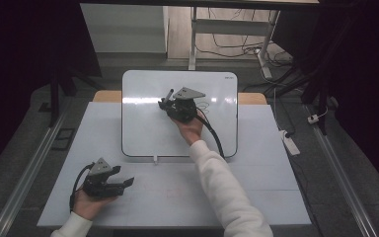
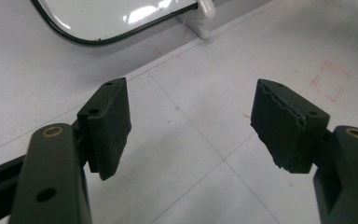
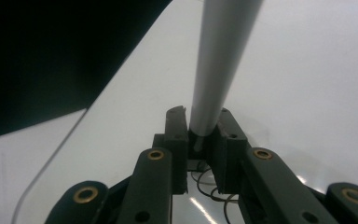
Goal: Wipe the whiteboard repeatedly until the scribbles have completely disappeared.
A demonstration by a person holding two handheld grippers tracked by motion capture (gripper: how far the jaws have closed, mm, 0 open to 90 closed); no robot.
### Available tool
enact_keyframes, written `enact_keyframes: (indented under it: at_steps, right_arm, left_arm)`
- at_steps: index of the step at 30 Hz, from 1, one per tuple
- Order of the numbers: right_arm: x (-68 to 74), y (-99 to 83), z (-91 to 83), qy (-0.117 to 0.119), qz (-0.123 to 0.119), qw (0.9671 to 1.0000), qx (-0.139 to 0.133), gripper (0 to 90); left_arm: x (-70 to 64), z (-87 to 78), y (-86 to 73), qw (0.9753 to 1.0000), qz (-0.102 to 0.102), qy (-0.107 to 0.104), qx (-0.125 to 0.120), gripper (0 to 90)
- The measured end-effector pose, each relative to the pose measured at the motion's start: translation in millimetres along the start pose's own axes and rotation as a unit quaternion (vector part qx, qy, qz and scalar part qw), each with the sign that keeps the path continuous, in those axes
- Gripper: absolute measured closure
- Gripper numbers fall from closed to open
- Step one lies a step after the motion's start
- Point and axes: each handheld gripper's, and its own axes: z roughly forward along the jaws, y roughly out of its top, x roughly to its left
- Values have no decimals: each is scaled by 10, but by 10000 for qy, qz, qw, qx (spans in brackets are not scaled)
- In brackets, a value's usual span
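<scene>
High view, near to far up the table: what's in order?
Left gripper, black, open, held low over the white table → small white clip at the board's near edge → right gripper clamping a grey marker pen over the glossy whiteboard.

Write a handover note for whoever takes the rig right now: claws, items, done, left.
Right claw: shut on a grey marker, held over the whiteboard.
Left claw: open, holding nothing, low over the table near the person's edge.
Done: marker gripped; thin dark scribbles show on the board beside the right claw.
Left: probably more writing. Whether the tip touches the board can't be told.
</scene>
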Motion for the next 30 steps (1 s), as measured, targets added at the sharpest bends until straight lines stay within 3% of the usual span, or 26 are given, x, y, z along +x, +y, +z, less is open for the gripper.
enact_keyframes:
  at_steps: [1,4,6,7,8,9,10,11,12,13,14,15,16,17,18,19,20,21,22,23,24,25,26,28,30]
  right_arm:
    - [-104,43,-67,-344,312,9987,-232,780]
    - [-132,34,-86,-385,473,9976,-318,780]
    - [-7,-35,-21,-64,307,9994,-109,780]
    - [136,-101,23,156,-162,9996,150,780]
    - [127,-96,5,137,-185,9996,169,780]
    - [67,-77,-34,50,-46,10000,71,780]
    - [-8,-55,-88,-188,131,9997,-79,780]
    - [-8,-55,-88,-188,131,9997,-79,780]
    - [-74,-40,-135,-365,306,9987,-204,780]
    - [-104,-43,-153,-382,415,9981,-267,780]
    - [-8,-94,-102,-159,356,9991,-163,780]
    - [-8,-94,-102,-159,356,9991,-163,780]
    - [85,-130,-52,1,133,9999,-24,780]
    - [153,-148,-28,37,-135,9999,93,780]
    - [144,-137,-46,-9,-230,9997,107,781]
    - [0,-99,-136,-321,114,9993,-140,780]
    - [0,-99,-136,-321,114,9993,-140,780]
    - [-83,-76,-198,-575,291,9975,-294,780]
    - [-140,-67,-236,-661,429,9962,-382,780]
    - [-88,-101,-213,-555,475,9967,-357,780]
    - [-88,-101,-213,-555,475,9967,-357,780]
    - [1,-135,-160,-349,281,9988,-213,780]
    - [148,-180,-102,-144,-180,9997,68,780]
    - [119,-168,-121,-126,-174,9997,79,780]
    - [-64,-125,-249,-498,228,9983,-185,780]
  left_arm:
    - [-4,-6,-2,10000,9,0,-3,290]
    - [-12,-14,-3,10000,9,-1,-22,290]
    - [-5,-11,-2,10000,0,-2,-20,290]
    - [-1,-11,-2,10000,-8,-4,-19,290]
    - [-1,-13,-4,10000,-10,2,-9,290]
    - [-3,-15,-5,10000,-8,8,-4,290]
    - [-5,-17,-6,10000,8,8,-6,290]
    - [-11,-16,-6,10000,8,17,-18,290]
    - [-14,-19,-5,10000,17,9,-14,290]
    - [-17,-19,-3,10000,26,8,-18,290]
    - [-15,-16,-1,10000,26,1,-19,290]
    - [-11,-14,0,10000,21,4,-14,290]
    - [-5,-13,0,10000,13,3,-10,290]
    - [0,-14,-2,10000,4,13,-9,290]
    - [1,-15,-3,10000,-3,15,-12,290]
    - [0,-18,-4,10000,5,17,-15,290]
    - [-8,-19,-6,10000,8,28,-27,290]
    - [-13,-22,-5,10000,21,22,-35,290]
    - [-16,-21,-3,10000,30,23,-38,290]
    - [-15,-17,0,10000,28,20,-36,290]
    - [-10,-12,3,10000,26,8,-23,290]
    - [-5,-6,5,10000,22,6,-15,290]
    - [-1,-2,7,10000,16,10,-7,290]
    - [-2,-4,6,10000,19,11,-21,290]
    - [-11,-10,5,10000,31,16,-30,290]
